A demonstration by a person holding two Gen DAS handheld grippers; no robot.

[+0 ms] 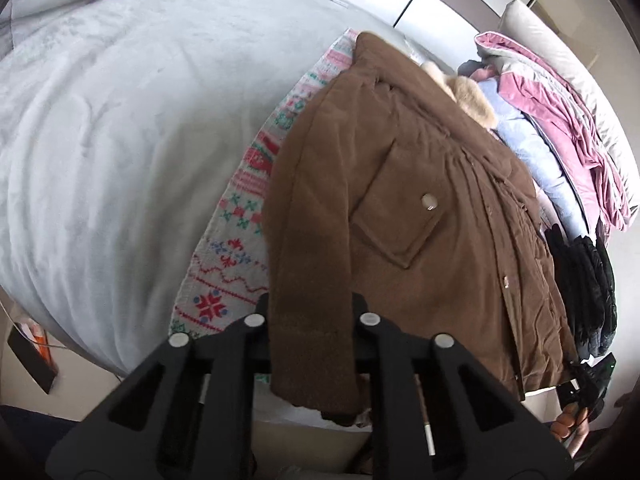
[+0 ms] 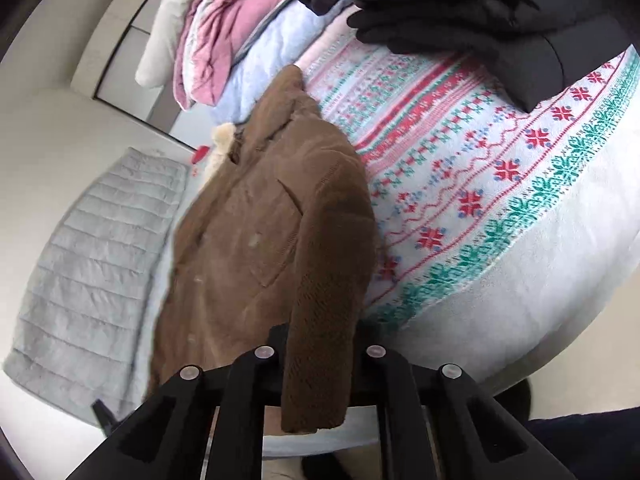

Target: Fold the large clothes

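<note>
A brown corduroy coat (image 1: 420,208) with a cream fur collar (image 1: 472,100) lies lengthwise on the bed. My left gripper (image 1: 312,308) is shut on one brown sleeve (image 1: 312,312), whose cuff hangs down between the fingers. In the right wrist view the coat (image 2: 256,240) shows again, and my right gripper (image 2: 320,340) is shut on its other sleeve (image 2: 320,344), the cuff hanging over the bed's edge.
A patterned red, green and white blanket (image 2: 480,168) lies under the coat on the grey bedspread (image 1: 120,140). A pile of pink (image 1: 560,116), pale blue and black clothes (image 2: 480,8) sits beside the coat. A grey quilted cover (image 2: 88,264) lies further over.
</note>
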